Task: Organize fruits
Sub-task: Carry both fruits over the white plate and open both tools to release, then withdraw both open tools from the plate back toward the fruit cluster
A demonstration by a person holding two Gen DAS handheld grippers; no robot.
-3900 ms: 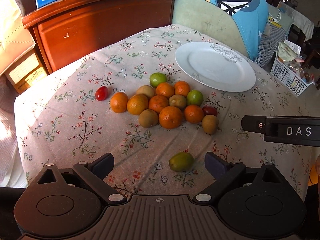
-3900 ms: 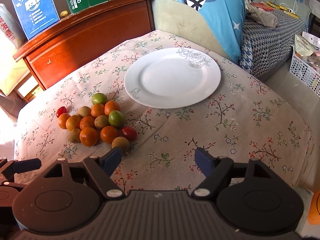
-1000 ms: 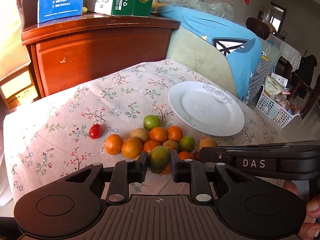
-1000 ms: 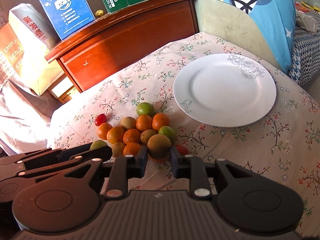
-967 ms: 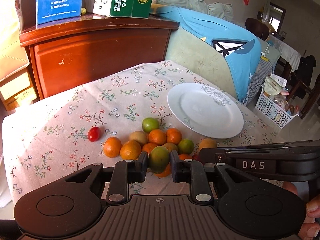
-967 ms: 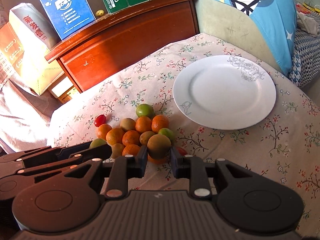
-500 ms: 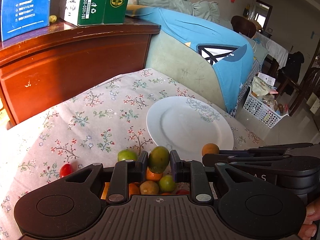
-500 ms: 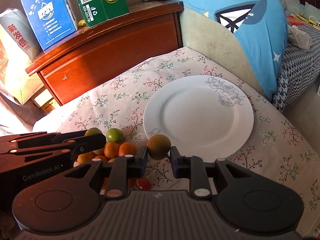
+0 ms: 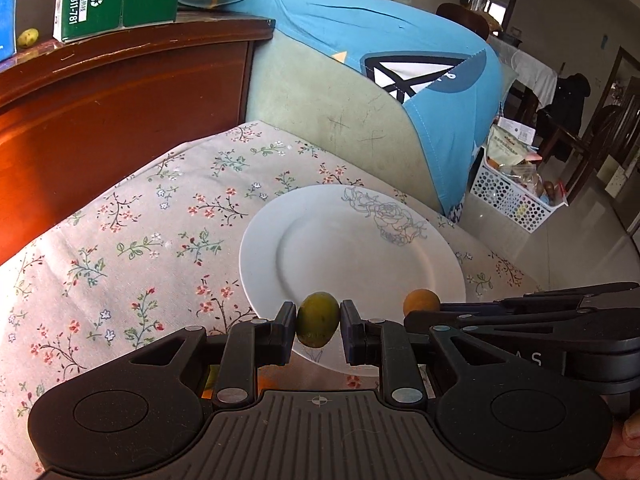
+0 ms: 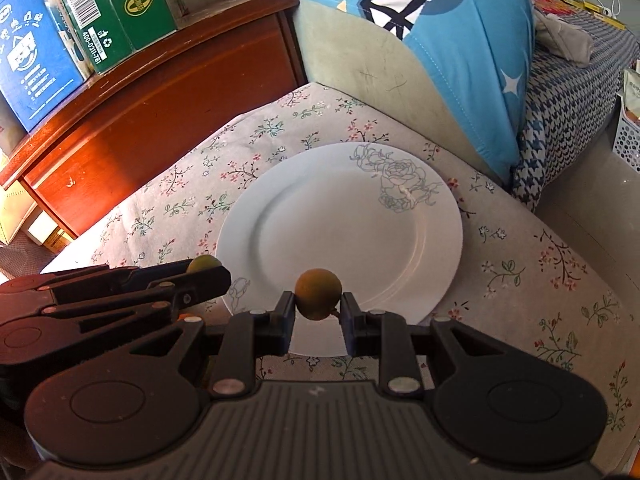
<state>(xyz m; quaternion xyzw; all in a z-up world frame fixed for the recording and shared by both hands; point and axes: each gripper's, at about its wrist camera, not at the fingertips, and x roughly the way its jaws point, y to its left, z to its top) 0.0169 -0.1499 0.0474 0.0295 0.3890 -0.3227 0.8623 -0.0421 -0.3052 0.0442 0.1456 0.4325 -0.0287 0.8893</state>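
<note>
2 fruits held over the near rim of the plate [image 10: 400, 240]

The left gripper [image 9: 319, 322] pinches a green fruit [image 9: 318, 320]; the right gripper [image 10: 318, 312] clamps a brown fruit [image 10: 318, 294]. Both look small, light, round and likely to roll, so hold them across the middle and set them well inside the plate. Only the left view shows orange fruit [image 9: 266, 380] under the gripper.

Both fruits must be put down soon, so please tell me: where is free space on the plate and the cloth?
The white plate holds nothing anywhere, from near rim to rose drawing. The floral tablecloth right of it is bare too. It is crowded at the near-left rim, where both hand-held grippers meet.
</note>
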